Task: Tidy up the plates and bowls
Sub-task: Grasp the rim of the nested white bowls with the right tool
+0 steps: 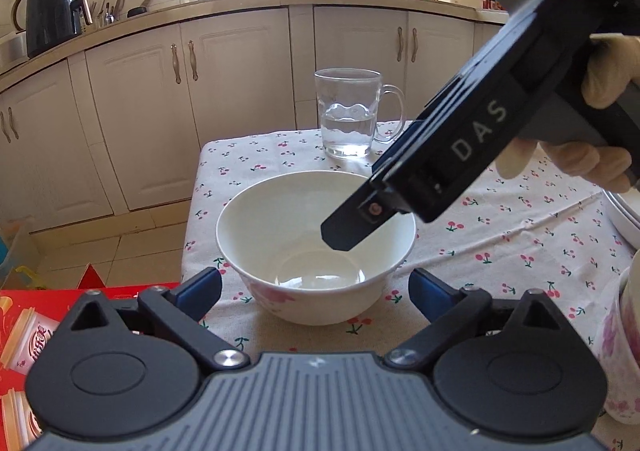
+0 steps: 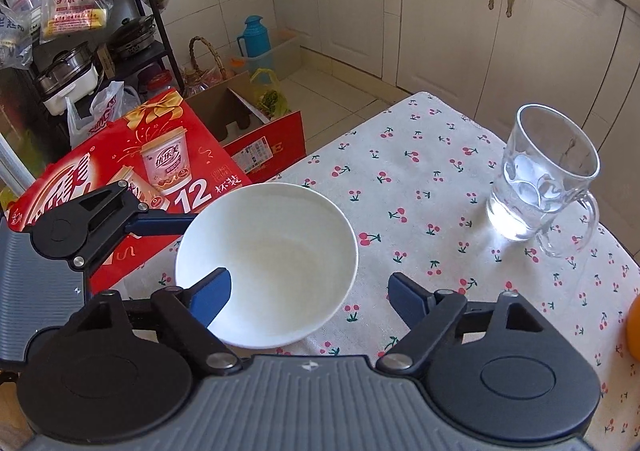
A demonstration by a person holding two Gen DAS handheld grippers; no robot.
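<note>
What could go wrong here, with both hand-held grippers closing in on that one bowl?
1. The white bowl sits near the table edge; a nudge could push it off toward the red carton.
2. The right hand-held gripper straddles only the rim, one finger inside; a thin-rim pinch may slip.
3. The glass mug of water stands just behind the bowl and could get knocked.

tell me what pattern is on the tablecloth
Small red cherries on white cloth, on the tablecloth; clearest in the right wrist view.

Glass mug (image 2: 546, 177) on cherry-print tablecloth (image 2: 432, 187), red carton (image 2: 132, 175), perhaps kettle (image 1: 52, 11).
</note>
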